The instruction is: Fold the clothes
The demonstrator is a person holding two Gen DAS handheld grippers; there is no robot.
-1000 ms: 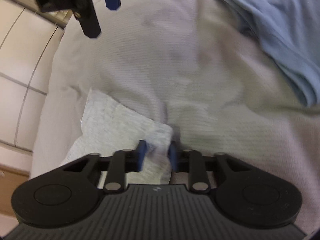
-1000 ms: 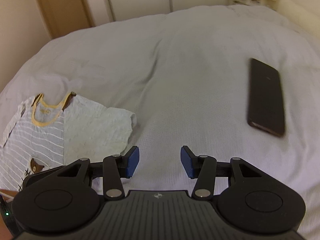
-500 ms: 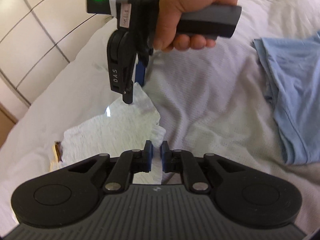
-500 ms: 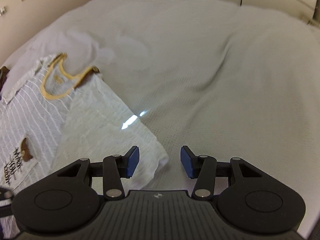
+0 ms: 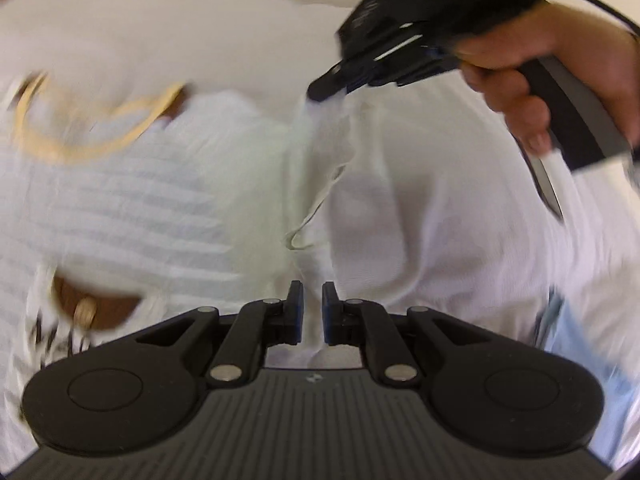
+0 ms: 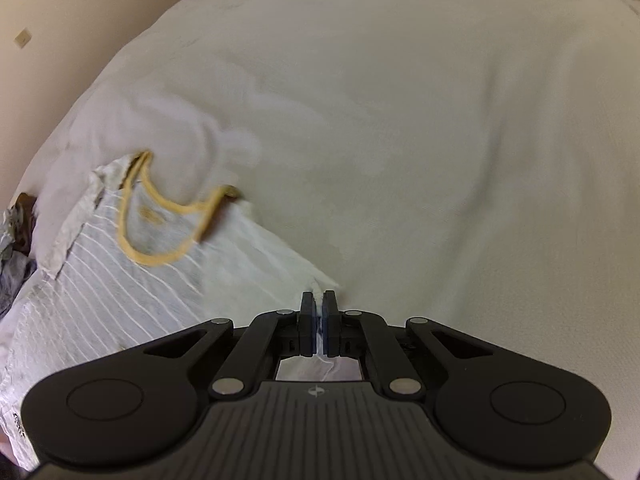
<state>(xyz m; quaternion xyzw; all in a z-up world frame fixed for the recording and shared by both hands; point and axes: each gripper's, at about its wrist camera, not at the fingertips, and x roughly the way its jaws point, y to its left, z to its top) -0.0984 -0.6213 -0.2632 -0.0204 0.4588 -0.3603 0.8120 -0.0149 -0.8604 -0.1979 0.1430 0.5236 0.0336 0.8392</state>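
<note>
A small grey shirt with white stripes and a yellow neckline point(image 6: 132, 272) lies on the bed, its right side folded over to show the pale inside. It also shows, blurred, in the left wrist view point(image 5: 132, 200). My right gripper point(image 6: 319, 312) is shut on the folded edge's corner; in the left wrist view it point(image 5: 332, 88) holds that corner lifted. My left gripper point(image 5: 311, 312) is nearly shut on the same edge of the shirt, nearer me.
The bed's pale cover point(image 6: 420, 120) stretches away ahead. A light blue garment point(image 5: 592, 344) lies at the right edge of the left wrist view. Dark clothing point(image 6: 16, 240) sits at the bed's left edge. A beige wall point(image 6: 60, 20) is at the left.
My right gripper moved onto the folded edge's corner and shut on it. My left gripper swung round, holding the edge. The shirt's edge now rises between the two.
</note>
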